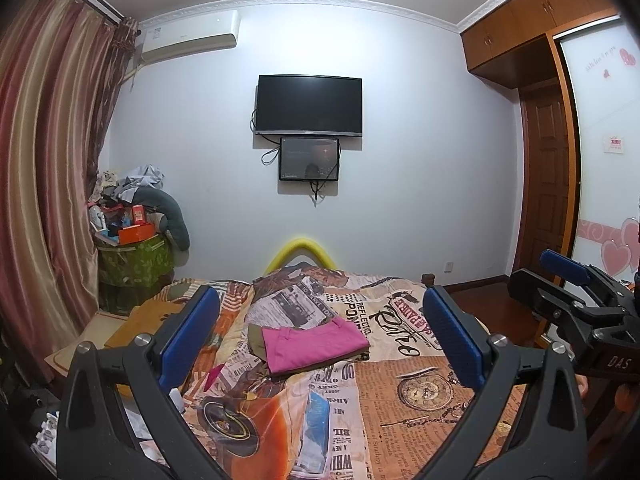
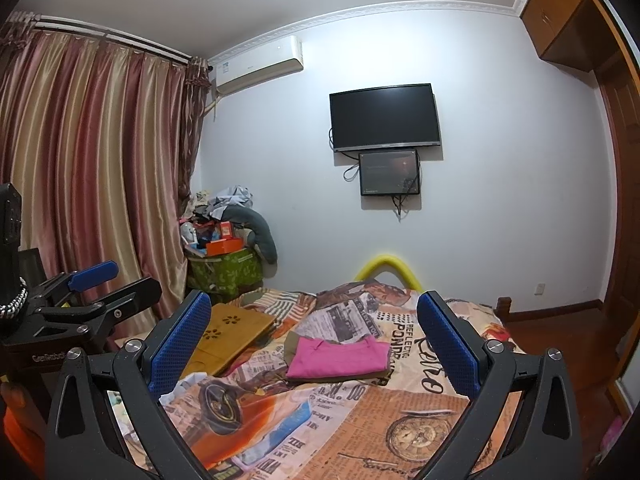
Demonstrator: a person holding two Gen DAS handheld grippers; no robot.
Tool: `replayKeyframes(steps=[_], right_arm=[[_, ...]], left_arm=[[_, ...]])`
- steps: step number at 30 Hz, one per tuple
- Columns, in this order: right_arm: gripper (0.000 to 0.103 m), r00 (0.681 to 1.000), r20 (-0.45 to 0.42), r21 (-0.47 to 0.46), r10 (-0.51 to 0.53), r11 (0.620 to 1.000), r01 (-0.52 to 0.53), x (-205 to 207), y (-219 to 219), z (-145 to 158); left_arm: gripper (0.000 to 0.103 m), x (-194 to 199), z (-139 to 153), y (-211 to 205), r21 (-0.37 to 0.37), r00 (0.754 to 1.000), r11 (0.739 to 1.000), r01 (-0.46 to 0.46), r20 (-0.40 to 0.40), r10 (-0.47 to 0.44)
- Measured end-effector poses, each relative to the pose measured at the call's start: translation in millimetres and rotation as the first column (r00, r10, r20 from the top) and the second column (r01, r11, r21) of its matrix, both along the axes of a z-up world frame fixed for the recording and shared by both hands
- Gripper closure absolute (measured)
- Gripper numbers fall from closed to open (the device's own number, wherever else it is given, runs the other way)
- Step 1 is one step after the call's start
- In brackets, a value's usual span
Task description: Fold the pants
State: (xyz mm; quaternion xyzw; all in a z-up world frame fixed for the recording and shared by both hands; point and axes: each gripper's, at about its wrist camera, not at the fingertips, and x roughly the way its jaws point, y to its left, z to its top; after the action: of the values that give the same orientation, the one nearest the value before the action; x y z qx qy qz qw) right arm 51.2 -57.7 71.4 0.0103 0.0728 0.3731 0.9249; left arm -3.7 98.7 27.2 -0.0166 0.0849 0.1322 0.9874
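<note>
- Striped satin curtains [image 2: 92, 160] fill the far left of the right wrist view; the left wrist view catches only their edge.
- Left of the fingers in both views stands a green cloth-covered stand [image 1: 134, 264] piled with boxes and clothes.
- A wooden lap tray [image 2: 230, 334] with flower cut-outs lies on the bed just beyond the right gripper's left finger; the left wrist view shows it mostly hidden behind a finger.
- The left gripper [image 1: 320, 334] hangs above the bed with its blue-padded fingers spread wide, holding nothing.
- Between those fingers, well ahead of the tips, lie the pink pants [image 1: 314, 344], folded into a flat rectangle on an olive folded garment [image 1: 256, 336], of which only the edges show.
- The right gripper [image 2: 314, 340] is likewise wide open and empty, with the pink pants framed between its fingers.
- Judging from the neat rectangle, folding looks finished or nearly so; at most a final squaring of edges seems left.
- The newsprint-patterned bedspread [image 1: 420, 396] carries everything; a yellow padded bed rail [image 1: 298, 250] rises beyond it.
- On the wall past the fingers hang a television [image 1: 309, 105] and a smaller screen under it.
- Only the left wrist view shows the wardrobe door with pink hearts [image 1: 608, 208], right of the fingers, and the right gripper from the side.
</note>
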Motion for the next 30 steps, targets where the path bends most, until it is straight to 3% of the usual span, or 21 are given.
replayKeyframes(steps=[30], right_arm=[[0.0, 1.0, -0.017, 0.004, -0.015, 1.0, 0.015, 1.7, -4.9, -1.9]], left_arm=[[0.0, 3.9, -0.5, 7.5, 0.005, 0.999, 0.999, 0.038, -0.016, -0.038]])
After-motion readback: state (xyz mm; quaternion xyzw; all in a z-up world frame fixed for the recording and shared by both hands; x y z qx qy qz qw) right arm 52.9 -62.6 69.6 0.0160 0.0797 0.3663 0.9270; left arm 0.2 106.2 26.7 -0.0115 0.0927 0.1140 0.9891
